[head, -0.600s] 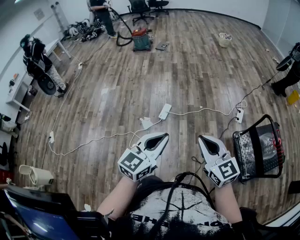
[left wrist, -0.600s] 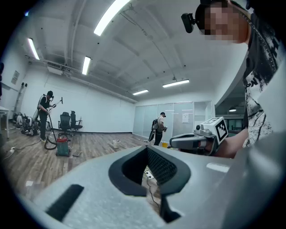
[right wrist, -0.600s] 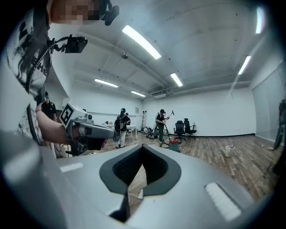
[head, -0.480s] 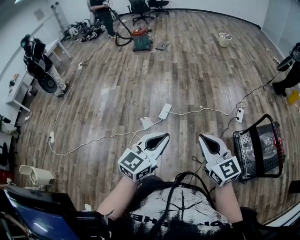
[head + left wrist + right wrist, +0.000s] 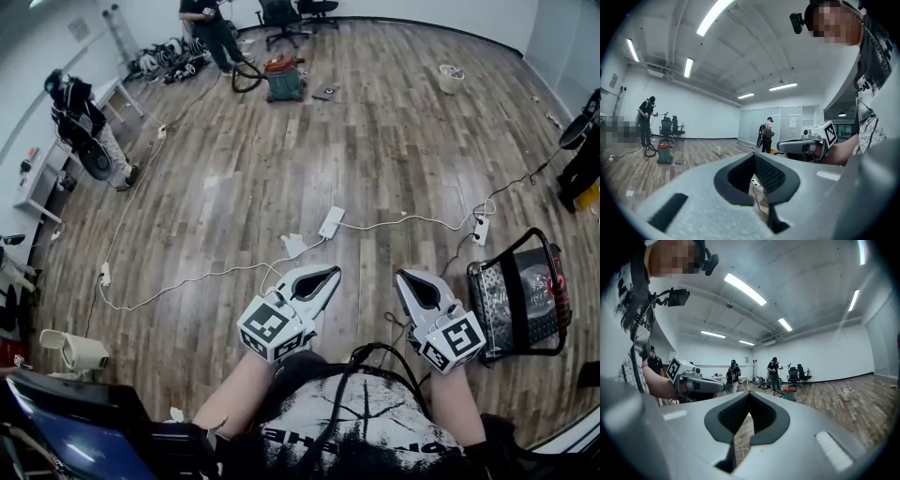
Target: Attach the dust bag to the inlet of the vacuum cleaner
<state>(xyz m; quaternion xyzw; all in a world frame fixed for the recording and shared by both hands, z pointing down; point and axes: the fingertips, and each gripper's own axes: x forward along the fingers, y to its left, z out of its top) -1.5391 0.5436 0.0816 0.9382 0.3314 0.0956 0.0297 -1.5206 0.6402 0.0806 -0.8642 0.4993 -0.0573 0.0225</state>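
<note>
The vacuum cleaner (image 5: 283,77), a red and green canister with a black hose, stands far across the room; it also shows small in the left gripper view (image 5: 664,152) and the right gripper view (image 5: 788,394). A flat dark thing (image 5: 325,92) lies on the floor beside it; what it is I cannot tell. I see no dust bag for certain. My left gripper (image 5: 322,275) and right gripper (image 5: 406,278) are held side by side in front of my chest, both shut with nothing between the jaws. Each wide-angle view catches the other gripper (image 5: 787,146) (image 5: 710,386).
A person (image 5: 211,28) stands by the vacuum's hose, another person (image 5: 80,117) at the left wall. Power strips (image 5: 330,223) (image 5: 479,231) and white cables cross the wooden floor ahead. A black wire basket (image 5: 553,281) sits at my right, a white bucket (image 5: 451,79) far right.
Both grippers have stayed in place, still shut. The person by the vacuum has shifted a little to the right, and the person at the left wall has moved slightly.
</note>
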